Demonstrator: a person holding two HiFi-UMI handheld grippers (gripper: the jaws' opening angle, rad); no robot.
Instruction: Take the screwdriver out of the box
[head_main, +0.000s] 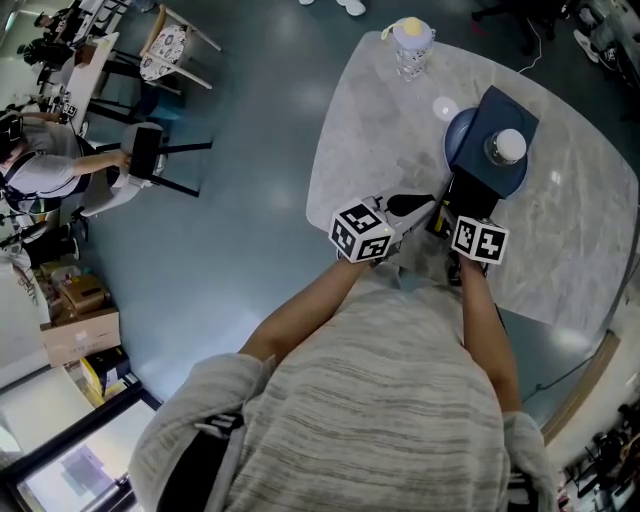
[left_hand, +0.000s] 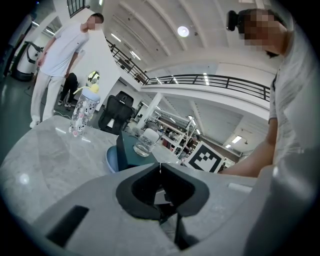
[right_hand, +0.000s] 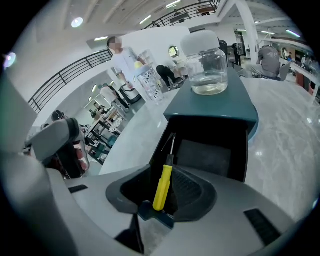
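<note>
A dark teal box (right_hand: 210, 102) stands on a round blue base (head_main: 455, 135) on the table, with a glass jar (right_hand: 205, 67) on its top. Its drawer (right_hand: 210, 150) faces me and stands pulled out, dark inside. A screwdriver with a yellow handle (right_hand: 162, 187) lies at the drawer's front, shaft pointing into it. My right gripper (right_hand: 170, 192) is open with the handle between its jaws, close to the left pad. In the head view this gripper (head_main: 455, 212) sits at the drawer mouth. My left gripper (left_hand: 160, 172) is shut on nothing, hovering left of the box (head_main: 428, 205).
A patterned drinking bottle (head_main: 412, 45) with a yellow lid stands at the marble table's (head_main: 380, 130) far edge. Chairs (head_main: 150, 150) and a seated person stand on the floor to the left. Another person (left_hand: 57, 60) stands beyond the table.
</note>
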